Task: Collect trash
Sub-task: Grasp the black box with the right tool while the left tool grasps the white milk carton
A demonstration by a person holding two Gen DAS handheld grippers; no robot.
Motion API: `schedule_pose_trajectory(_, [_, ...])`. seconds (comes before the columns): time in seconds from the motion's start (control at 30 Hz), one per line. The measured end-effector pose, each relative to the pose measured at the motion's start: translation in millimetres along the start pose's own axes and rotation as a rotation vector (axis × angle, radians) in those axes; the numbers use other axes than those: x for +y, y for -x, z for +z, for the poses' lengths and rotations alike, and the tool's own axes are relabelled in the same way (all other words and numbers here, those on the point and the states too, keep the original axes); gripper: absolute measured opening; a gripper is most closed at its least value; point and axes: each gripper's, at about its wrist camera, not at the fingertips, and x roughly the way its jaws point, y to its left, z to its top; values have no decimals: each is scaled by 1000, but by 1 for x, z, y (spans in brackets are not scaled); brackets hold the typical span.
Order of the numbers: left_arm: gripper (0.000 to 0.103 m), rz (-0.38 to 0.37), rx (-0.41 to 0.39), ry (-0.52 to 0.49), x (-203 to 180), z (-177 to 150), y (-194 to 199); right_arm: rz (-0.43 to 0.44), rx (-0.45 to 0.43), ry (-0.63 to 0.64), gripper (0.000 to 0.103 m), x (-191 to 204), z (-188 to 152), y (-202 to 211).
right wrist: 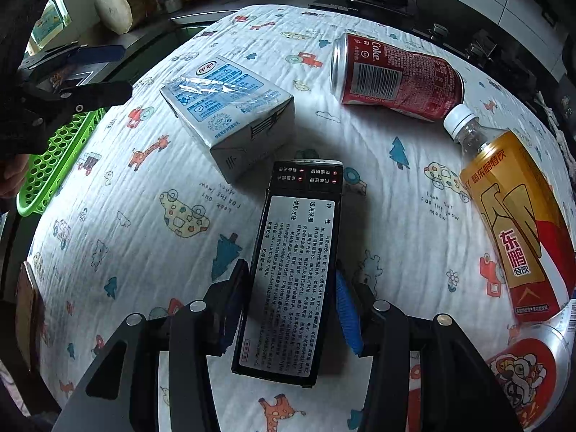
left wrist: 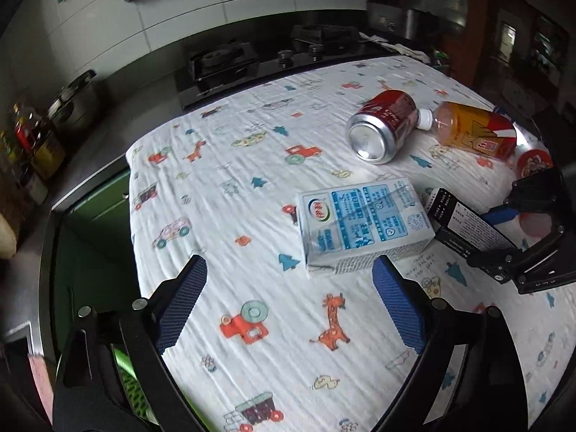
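Observation:
A white and blue milk carton [left wrist: 363, 228] lies on the patterned cloth; it also shows in the right wrist view [right wrist: 230, 108]. My left gripper [left wrist: 288, 288] is open just short of the carton. My right gripper [right wrist: 291, 302] is shut on a black box [right wrist: 297, 266] with a white label, low over the cloth; the box also shows in the left wrist view [left wrist: 468, 230]. A red Coke can [right wrist: 396, 75] lies on its side beyond it, touching the cap of a yellow drink bottle [right wrist: 514, 223]. A red and silver can [right wrist: 529, 370] lies at the right.
A green perforated basket [right wrist: 54, 165] sits off the table's left edge, also seen under my left gripper [left wrist: 133, 388]. A gas stove [left wrist: 252, 61] and a counter with a pot [left wrist: 75, 97] and bottles stand behind the table. A wooden block [right wrist: 118, 0] is at the back.

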Motion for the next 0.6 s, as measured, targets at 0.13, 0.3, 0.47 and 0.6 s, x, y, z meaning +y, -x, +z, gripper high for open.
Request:
schedule_pose_trajectory(0.13, [95,3,-27,-204,-22,14,-14,11,4,10,45,-2,0,0])
schedule_pose_trajectory(0.3, [96,-36,-40,-427,-44,23,-25,25,6,17,45,-4,-1,0])
schedule_pose_trajectory(0.47, [97,-106,-20,-591,-58,27,-35,32,9,30,46,-5,1,-1])
schedule_pose_trajectory(0.6, [97,-153,16,-668,-65,29,-46,41,12,33,46,-6,1,-1])
